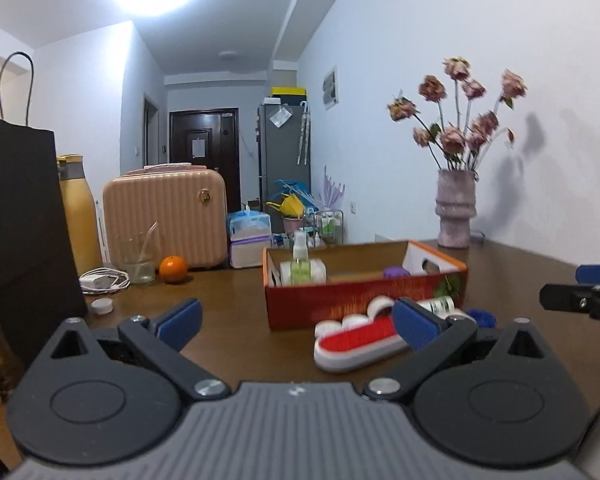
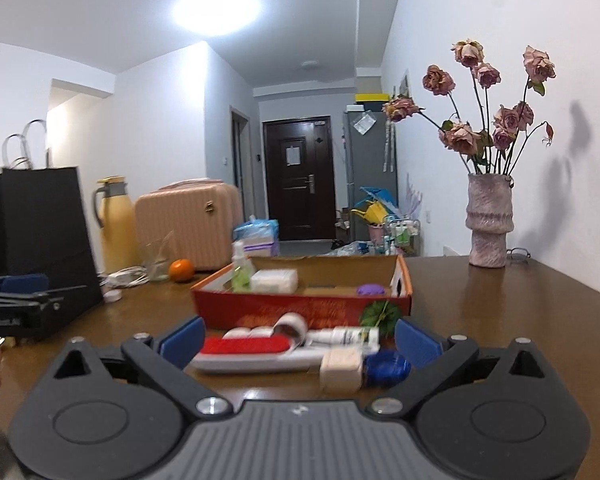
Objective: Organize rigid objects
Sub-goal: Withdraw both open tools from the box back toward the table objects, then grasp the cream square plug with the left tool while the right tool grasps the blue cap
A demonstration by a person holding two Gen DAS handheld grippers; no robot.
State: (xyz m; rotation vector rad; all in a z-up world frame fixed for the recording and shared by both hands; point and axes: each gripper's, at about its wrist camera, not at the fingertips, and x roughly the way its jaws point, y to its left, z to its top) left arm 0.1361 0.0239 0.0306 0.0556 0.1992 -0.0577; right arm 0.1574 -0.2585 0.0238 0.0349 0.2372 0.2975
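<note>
Both grippers are seen with jaws spread wide and nothing clamped: the left gripper (image 1: 298, 322) and the right gripper (image 2: 298, 342) hover over a brown wooden table (image 2: 500, 312). A red-and-white flat brush (image 2: 246, 354), a white labelled tube (image 2: 346, 337), a cream block (image 2: 341, 372) and a blue round piece (image 2: 388, 368) lie just before an open red cardboard box (image 2: 300, 308) near the table's middle. The box's printing is too blurred to read.
</note>
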